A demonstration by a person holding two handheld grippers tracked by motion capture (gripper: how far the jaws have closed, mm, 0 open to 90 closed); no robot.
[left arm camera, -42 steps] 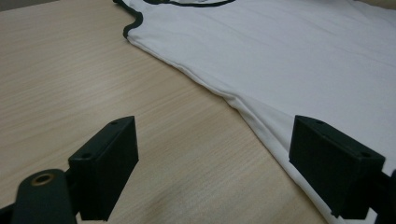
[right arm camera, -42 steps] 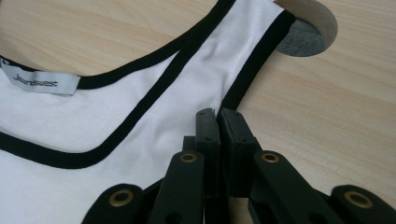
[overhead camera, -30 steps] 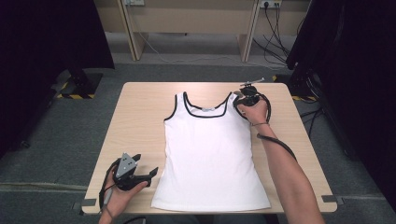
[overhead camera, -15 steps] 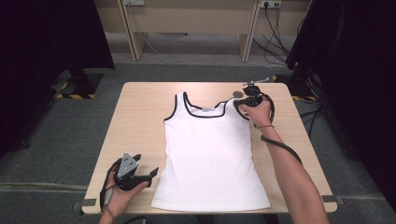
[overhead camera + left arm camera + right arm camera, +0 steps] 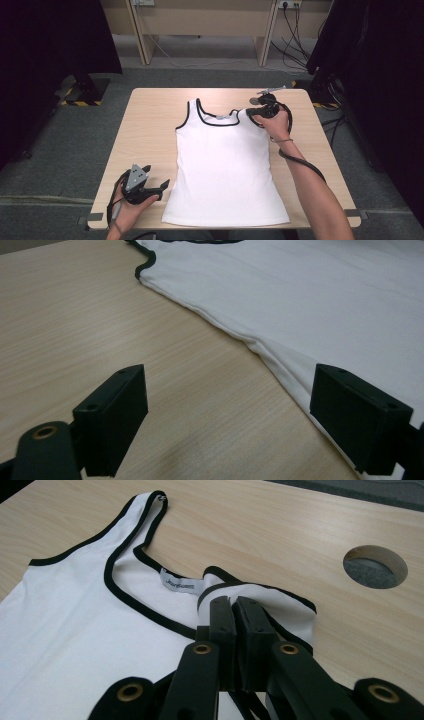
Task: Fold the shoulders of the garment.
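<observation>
White: 1 tank top [image 5: 226,165]; right tongs [image 5: 234,611] pinch its strap, left tongs [image 5: 230,420] gape wide.

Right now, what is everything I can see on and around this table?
Tank top: one, white with black trim, flat in the middle of the table, neck away from the person.
Label: one, white, inside the neckline.
Table: one, light wood, centre of the high view.
Cable hole: one, round, in the tabletop past the strap.
Floor: grey, all around the table.
Wall sockets: white, at the back, with dark cables hanging.
Left tool: black, jaws open, on the table at the top's lower left edge.
Right tool: black, shut on the top's right strap.
</observation>
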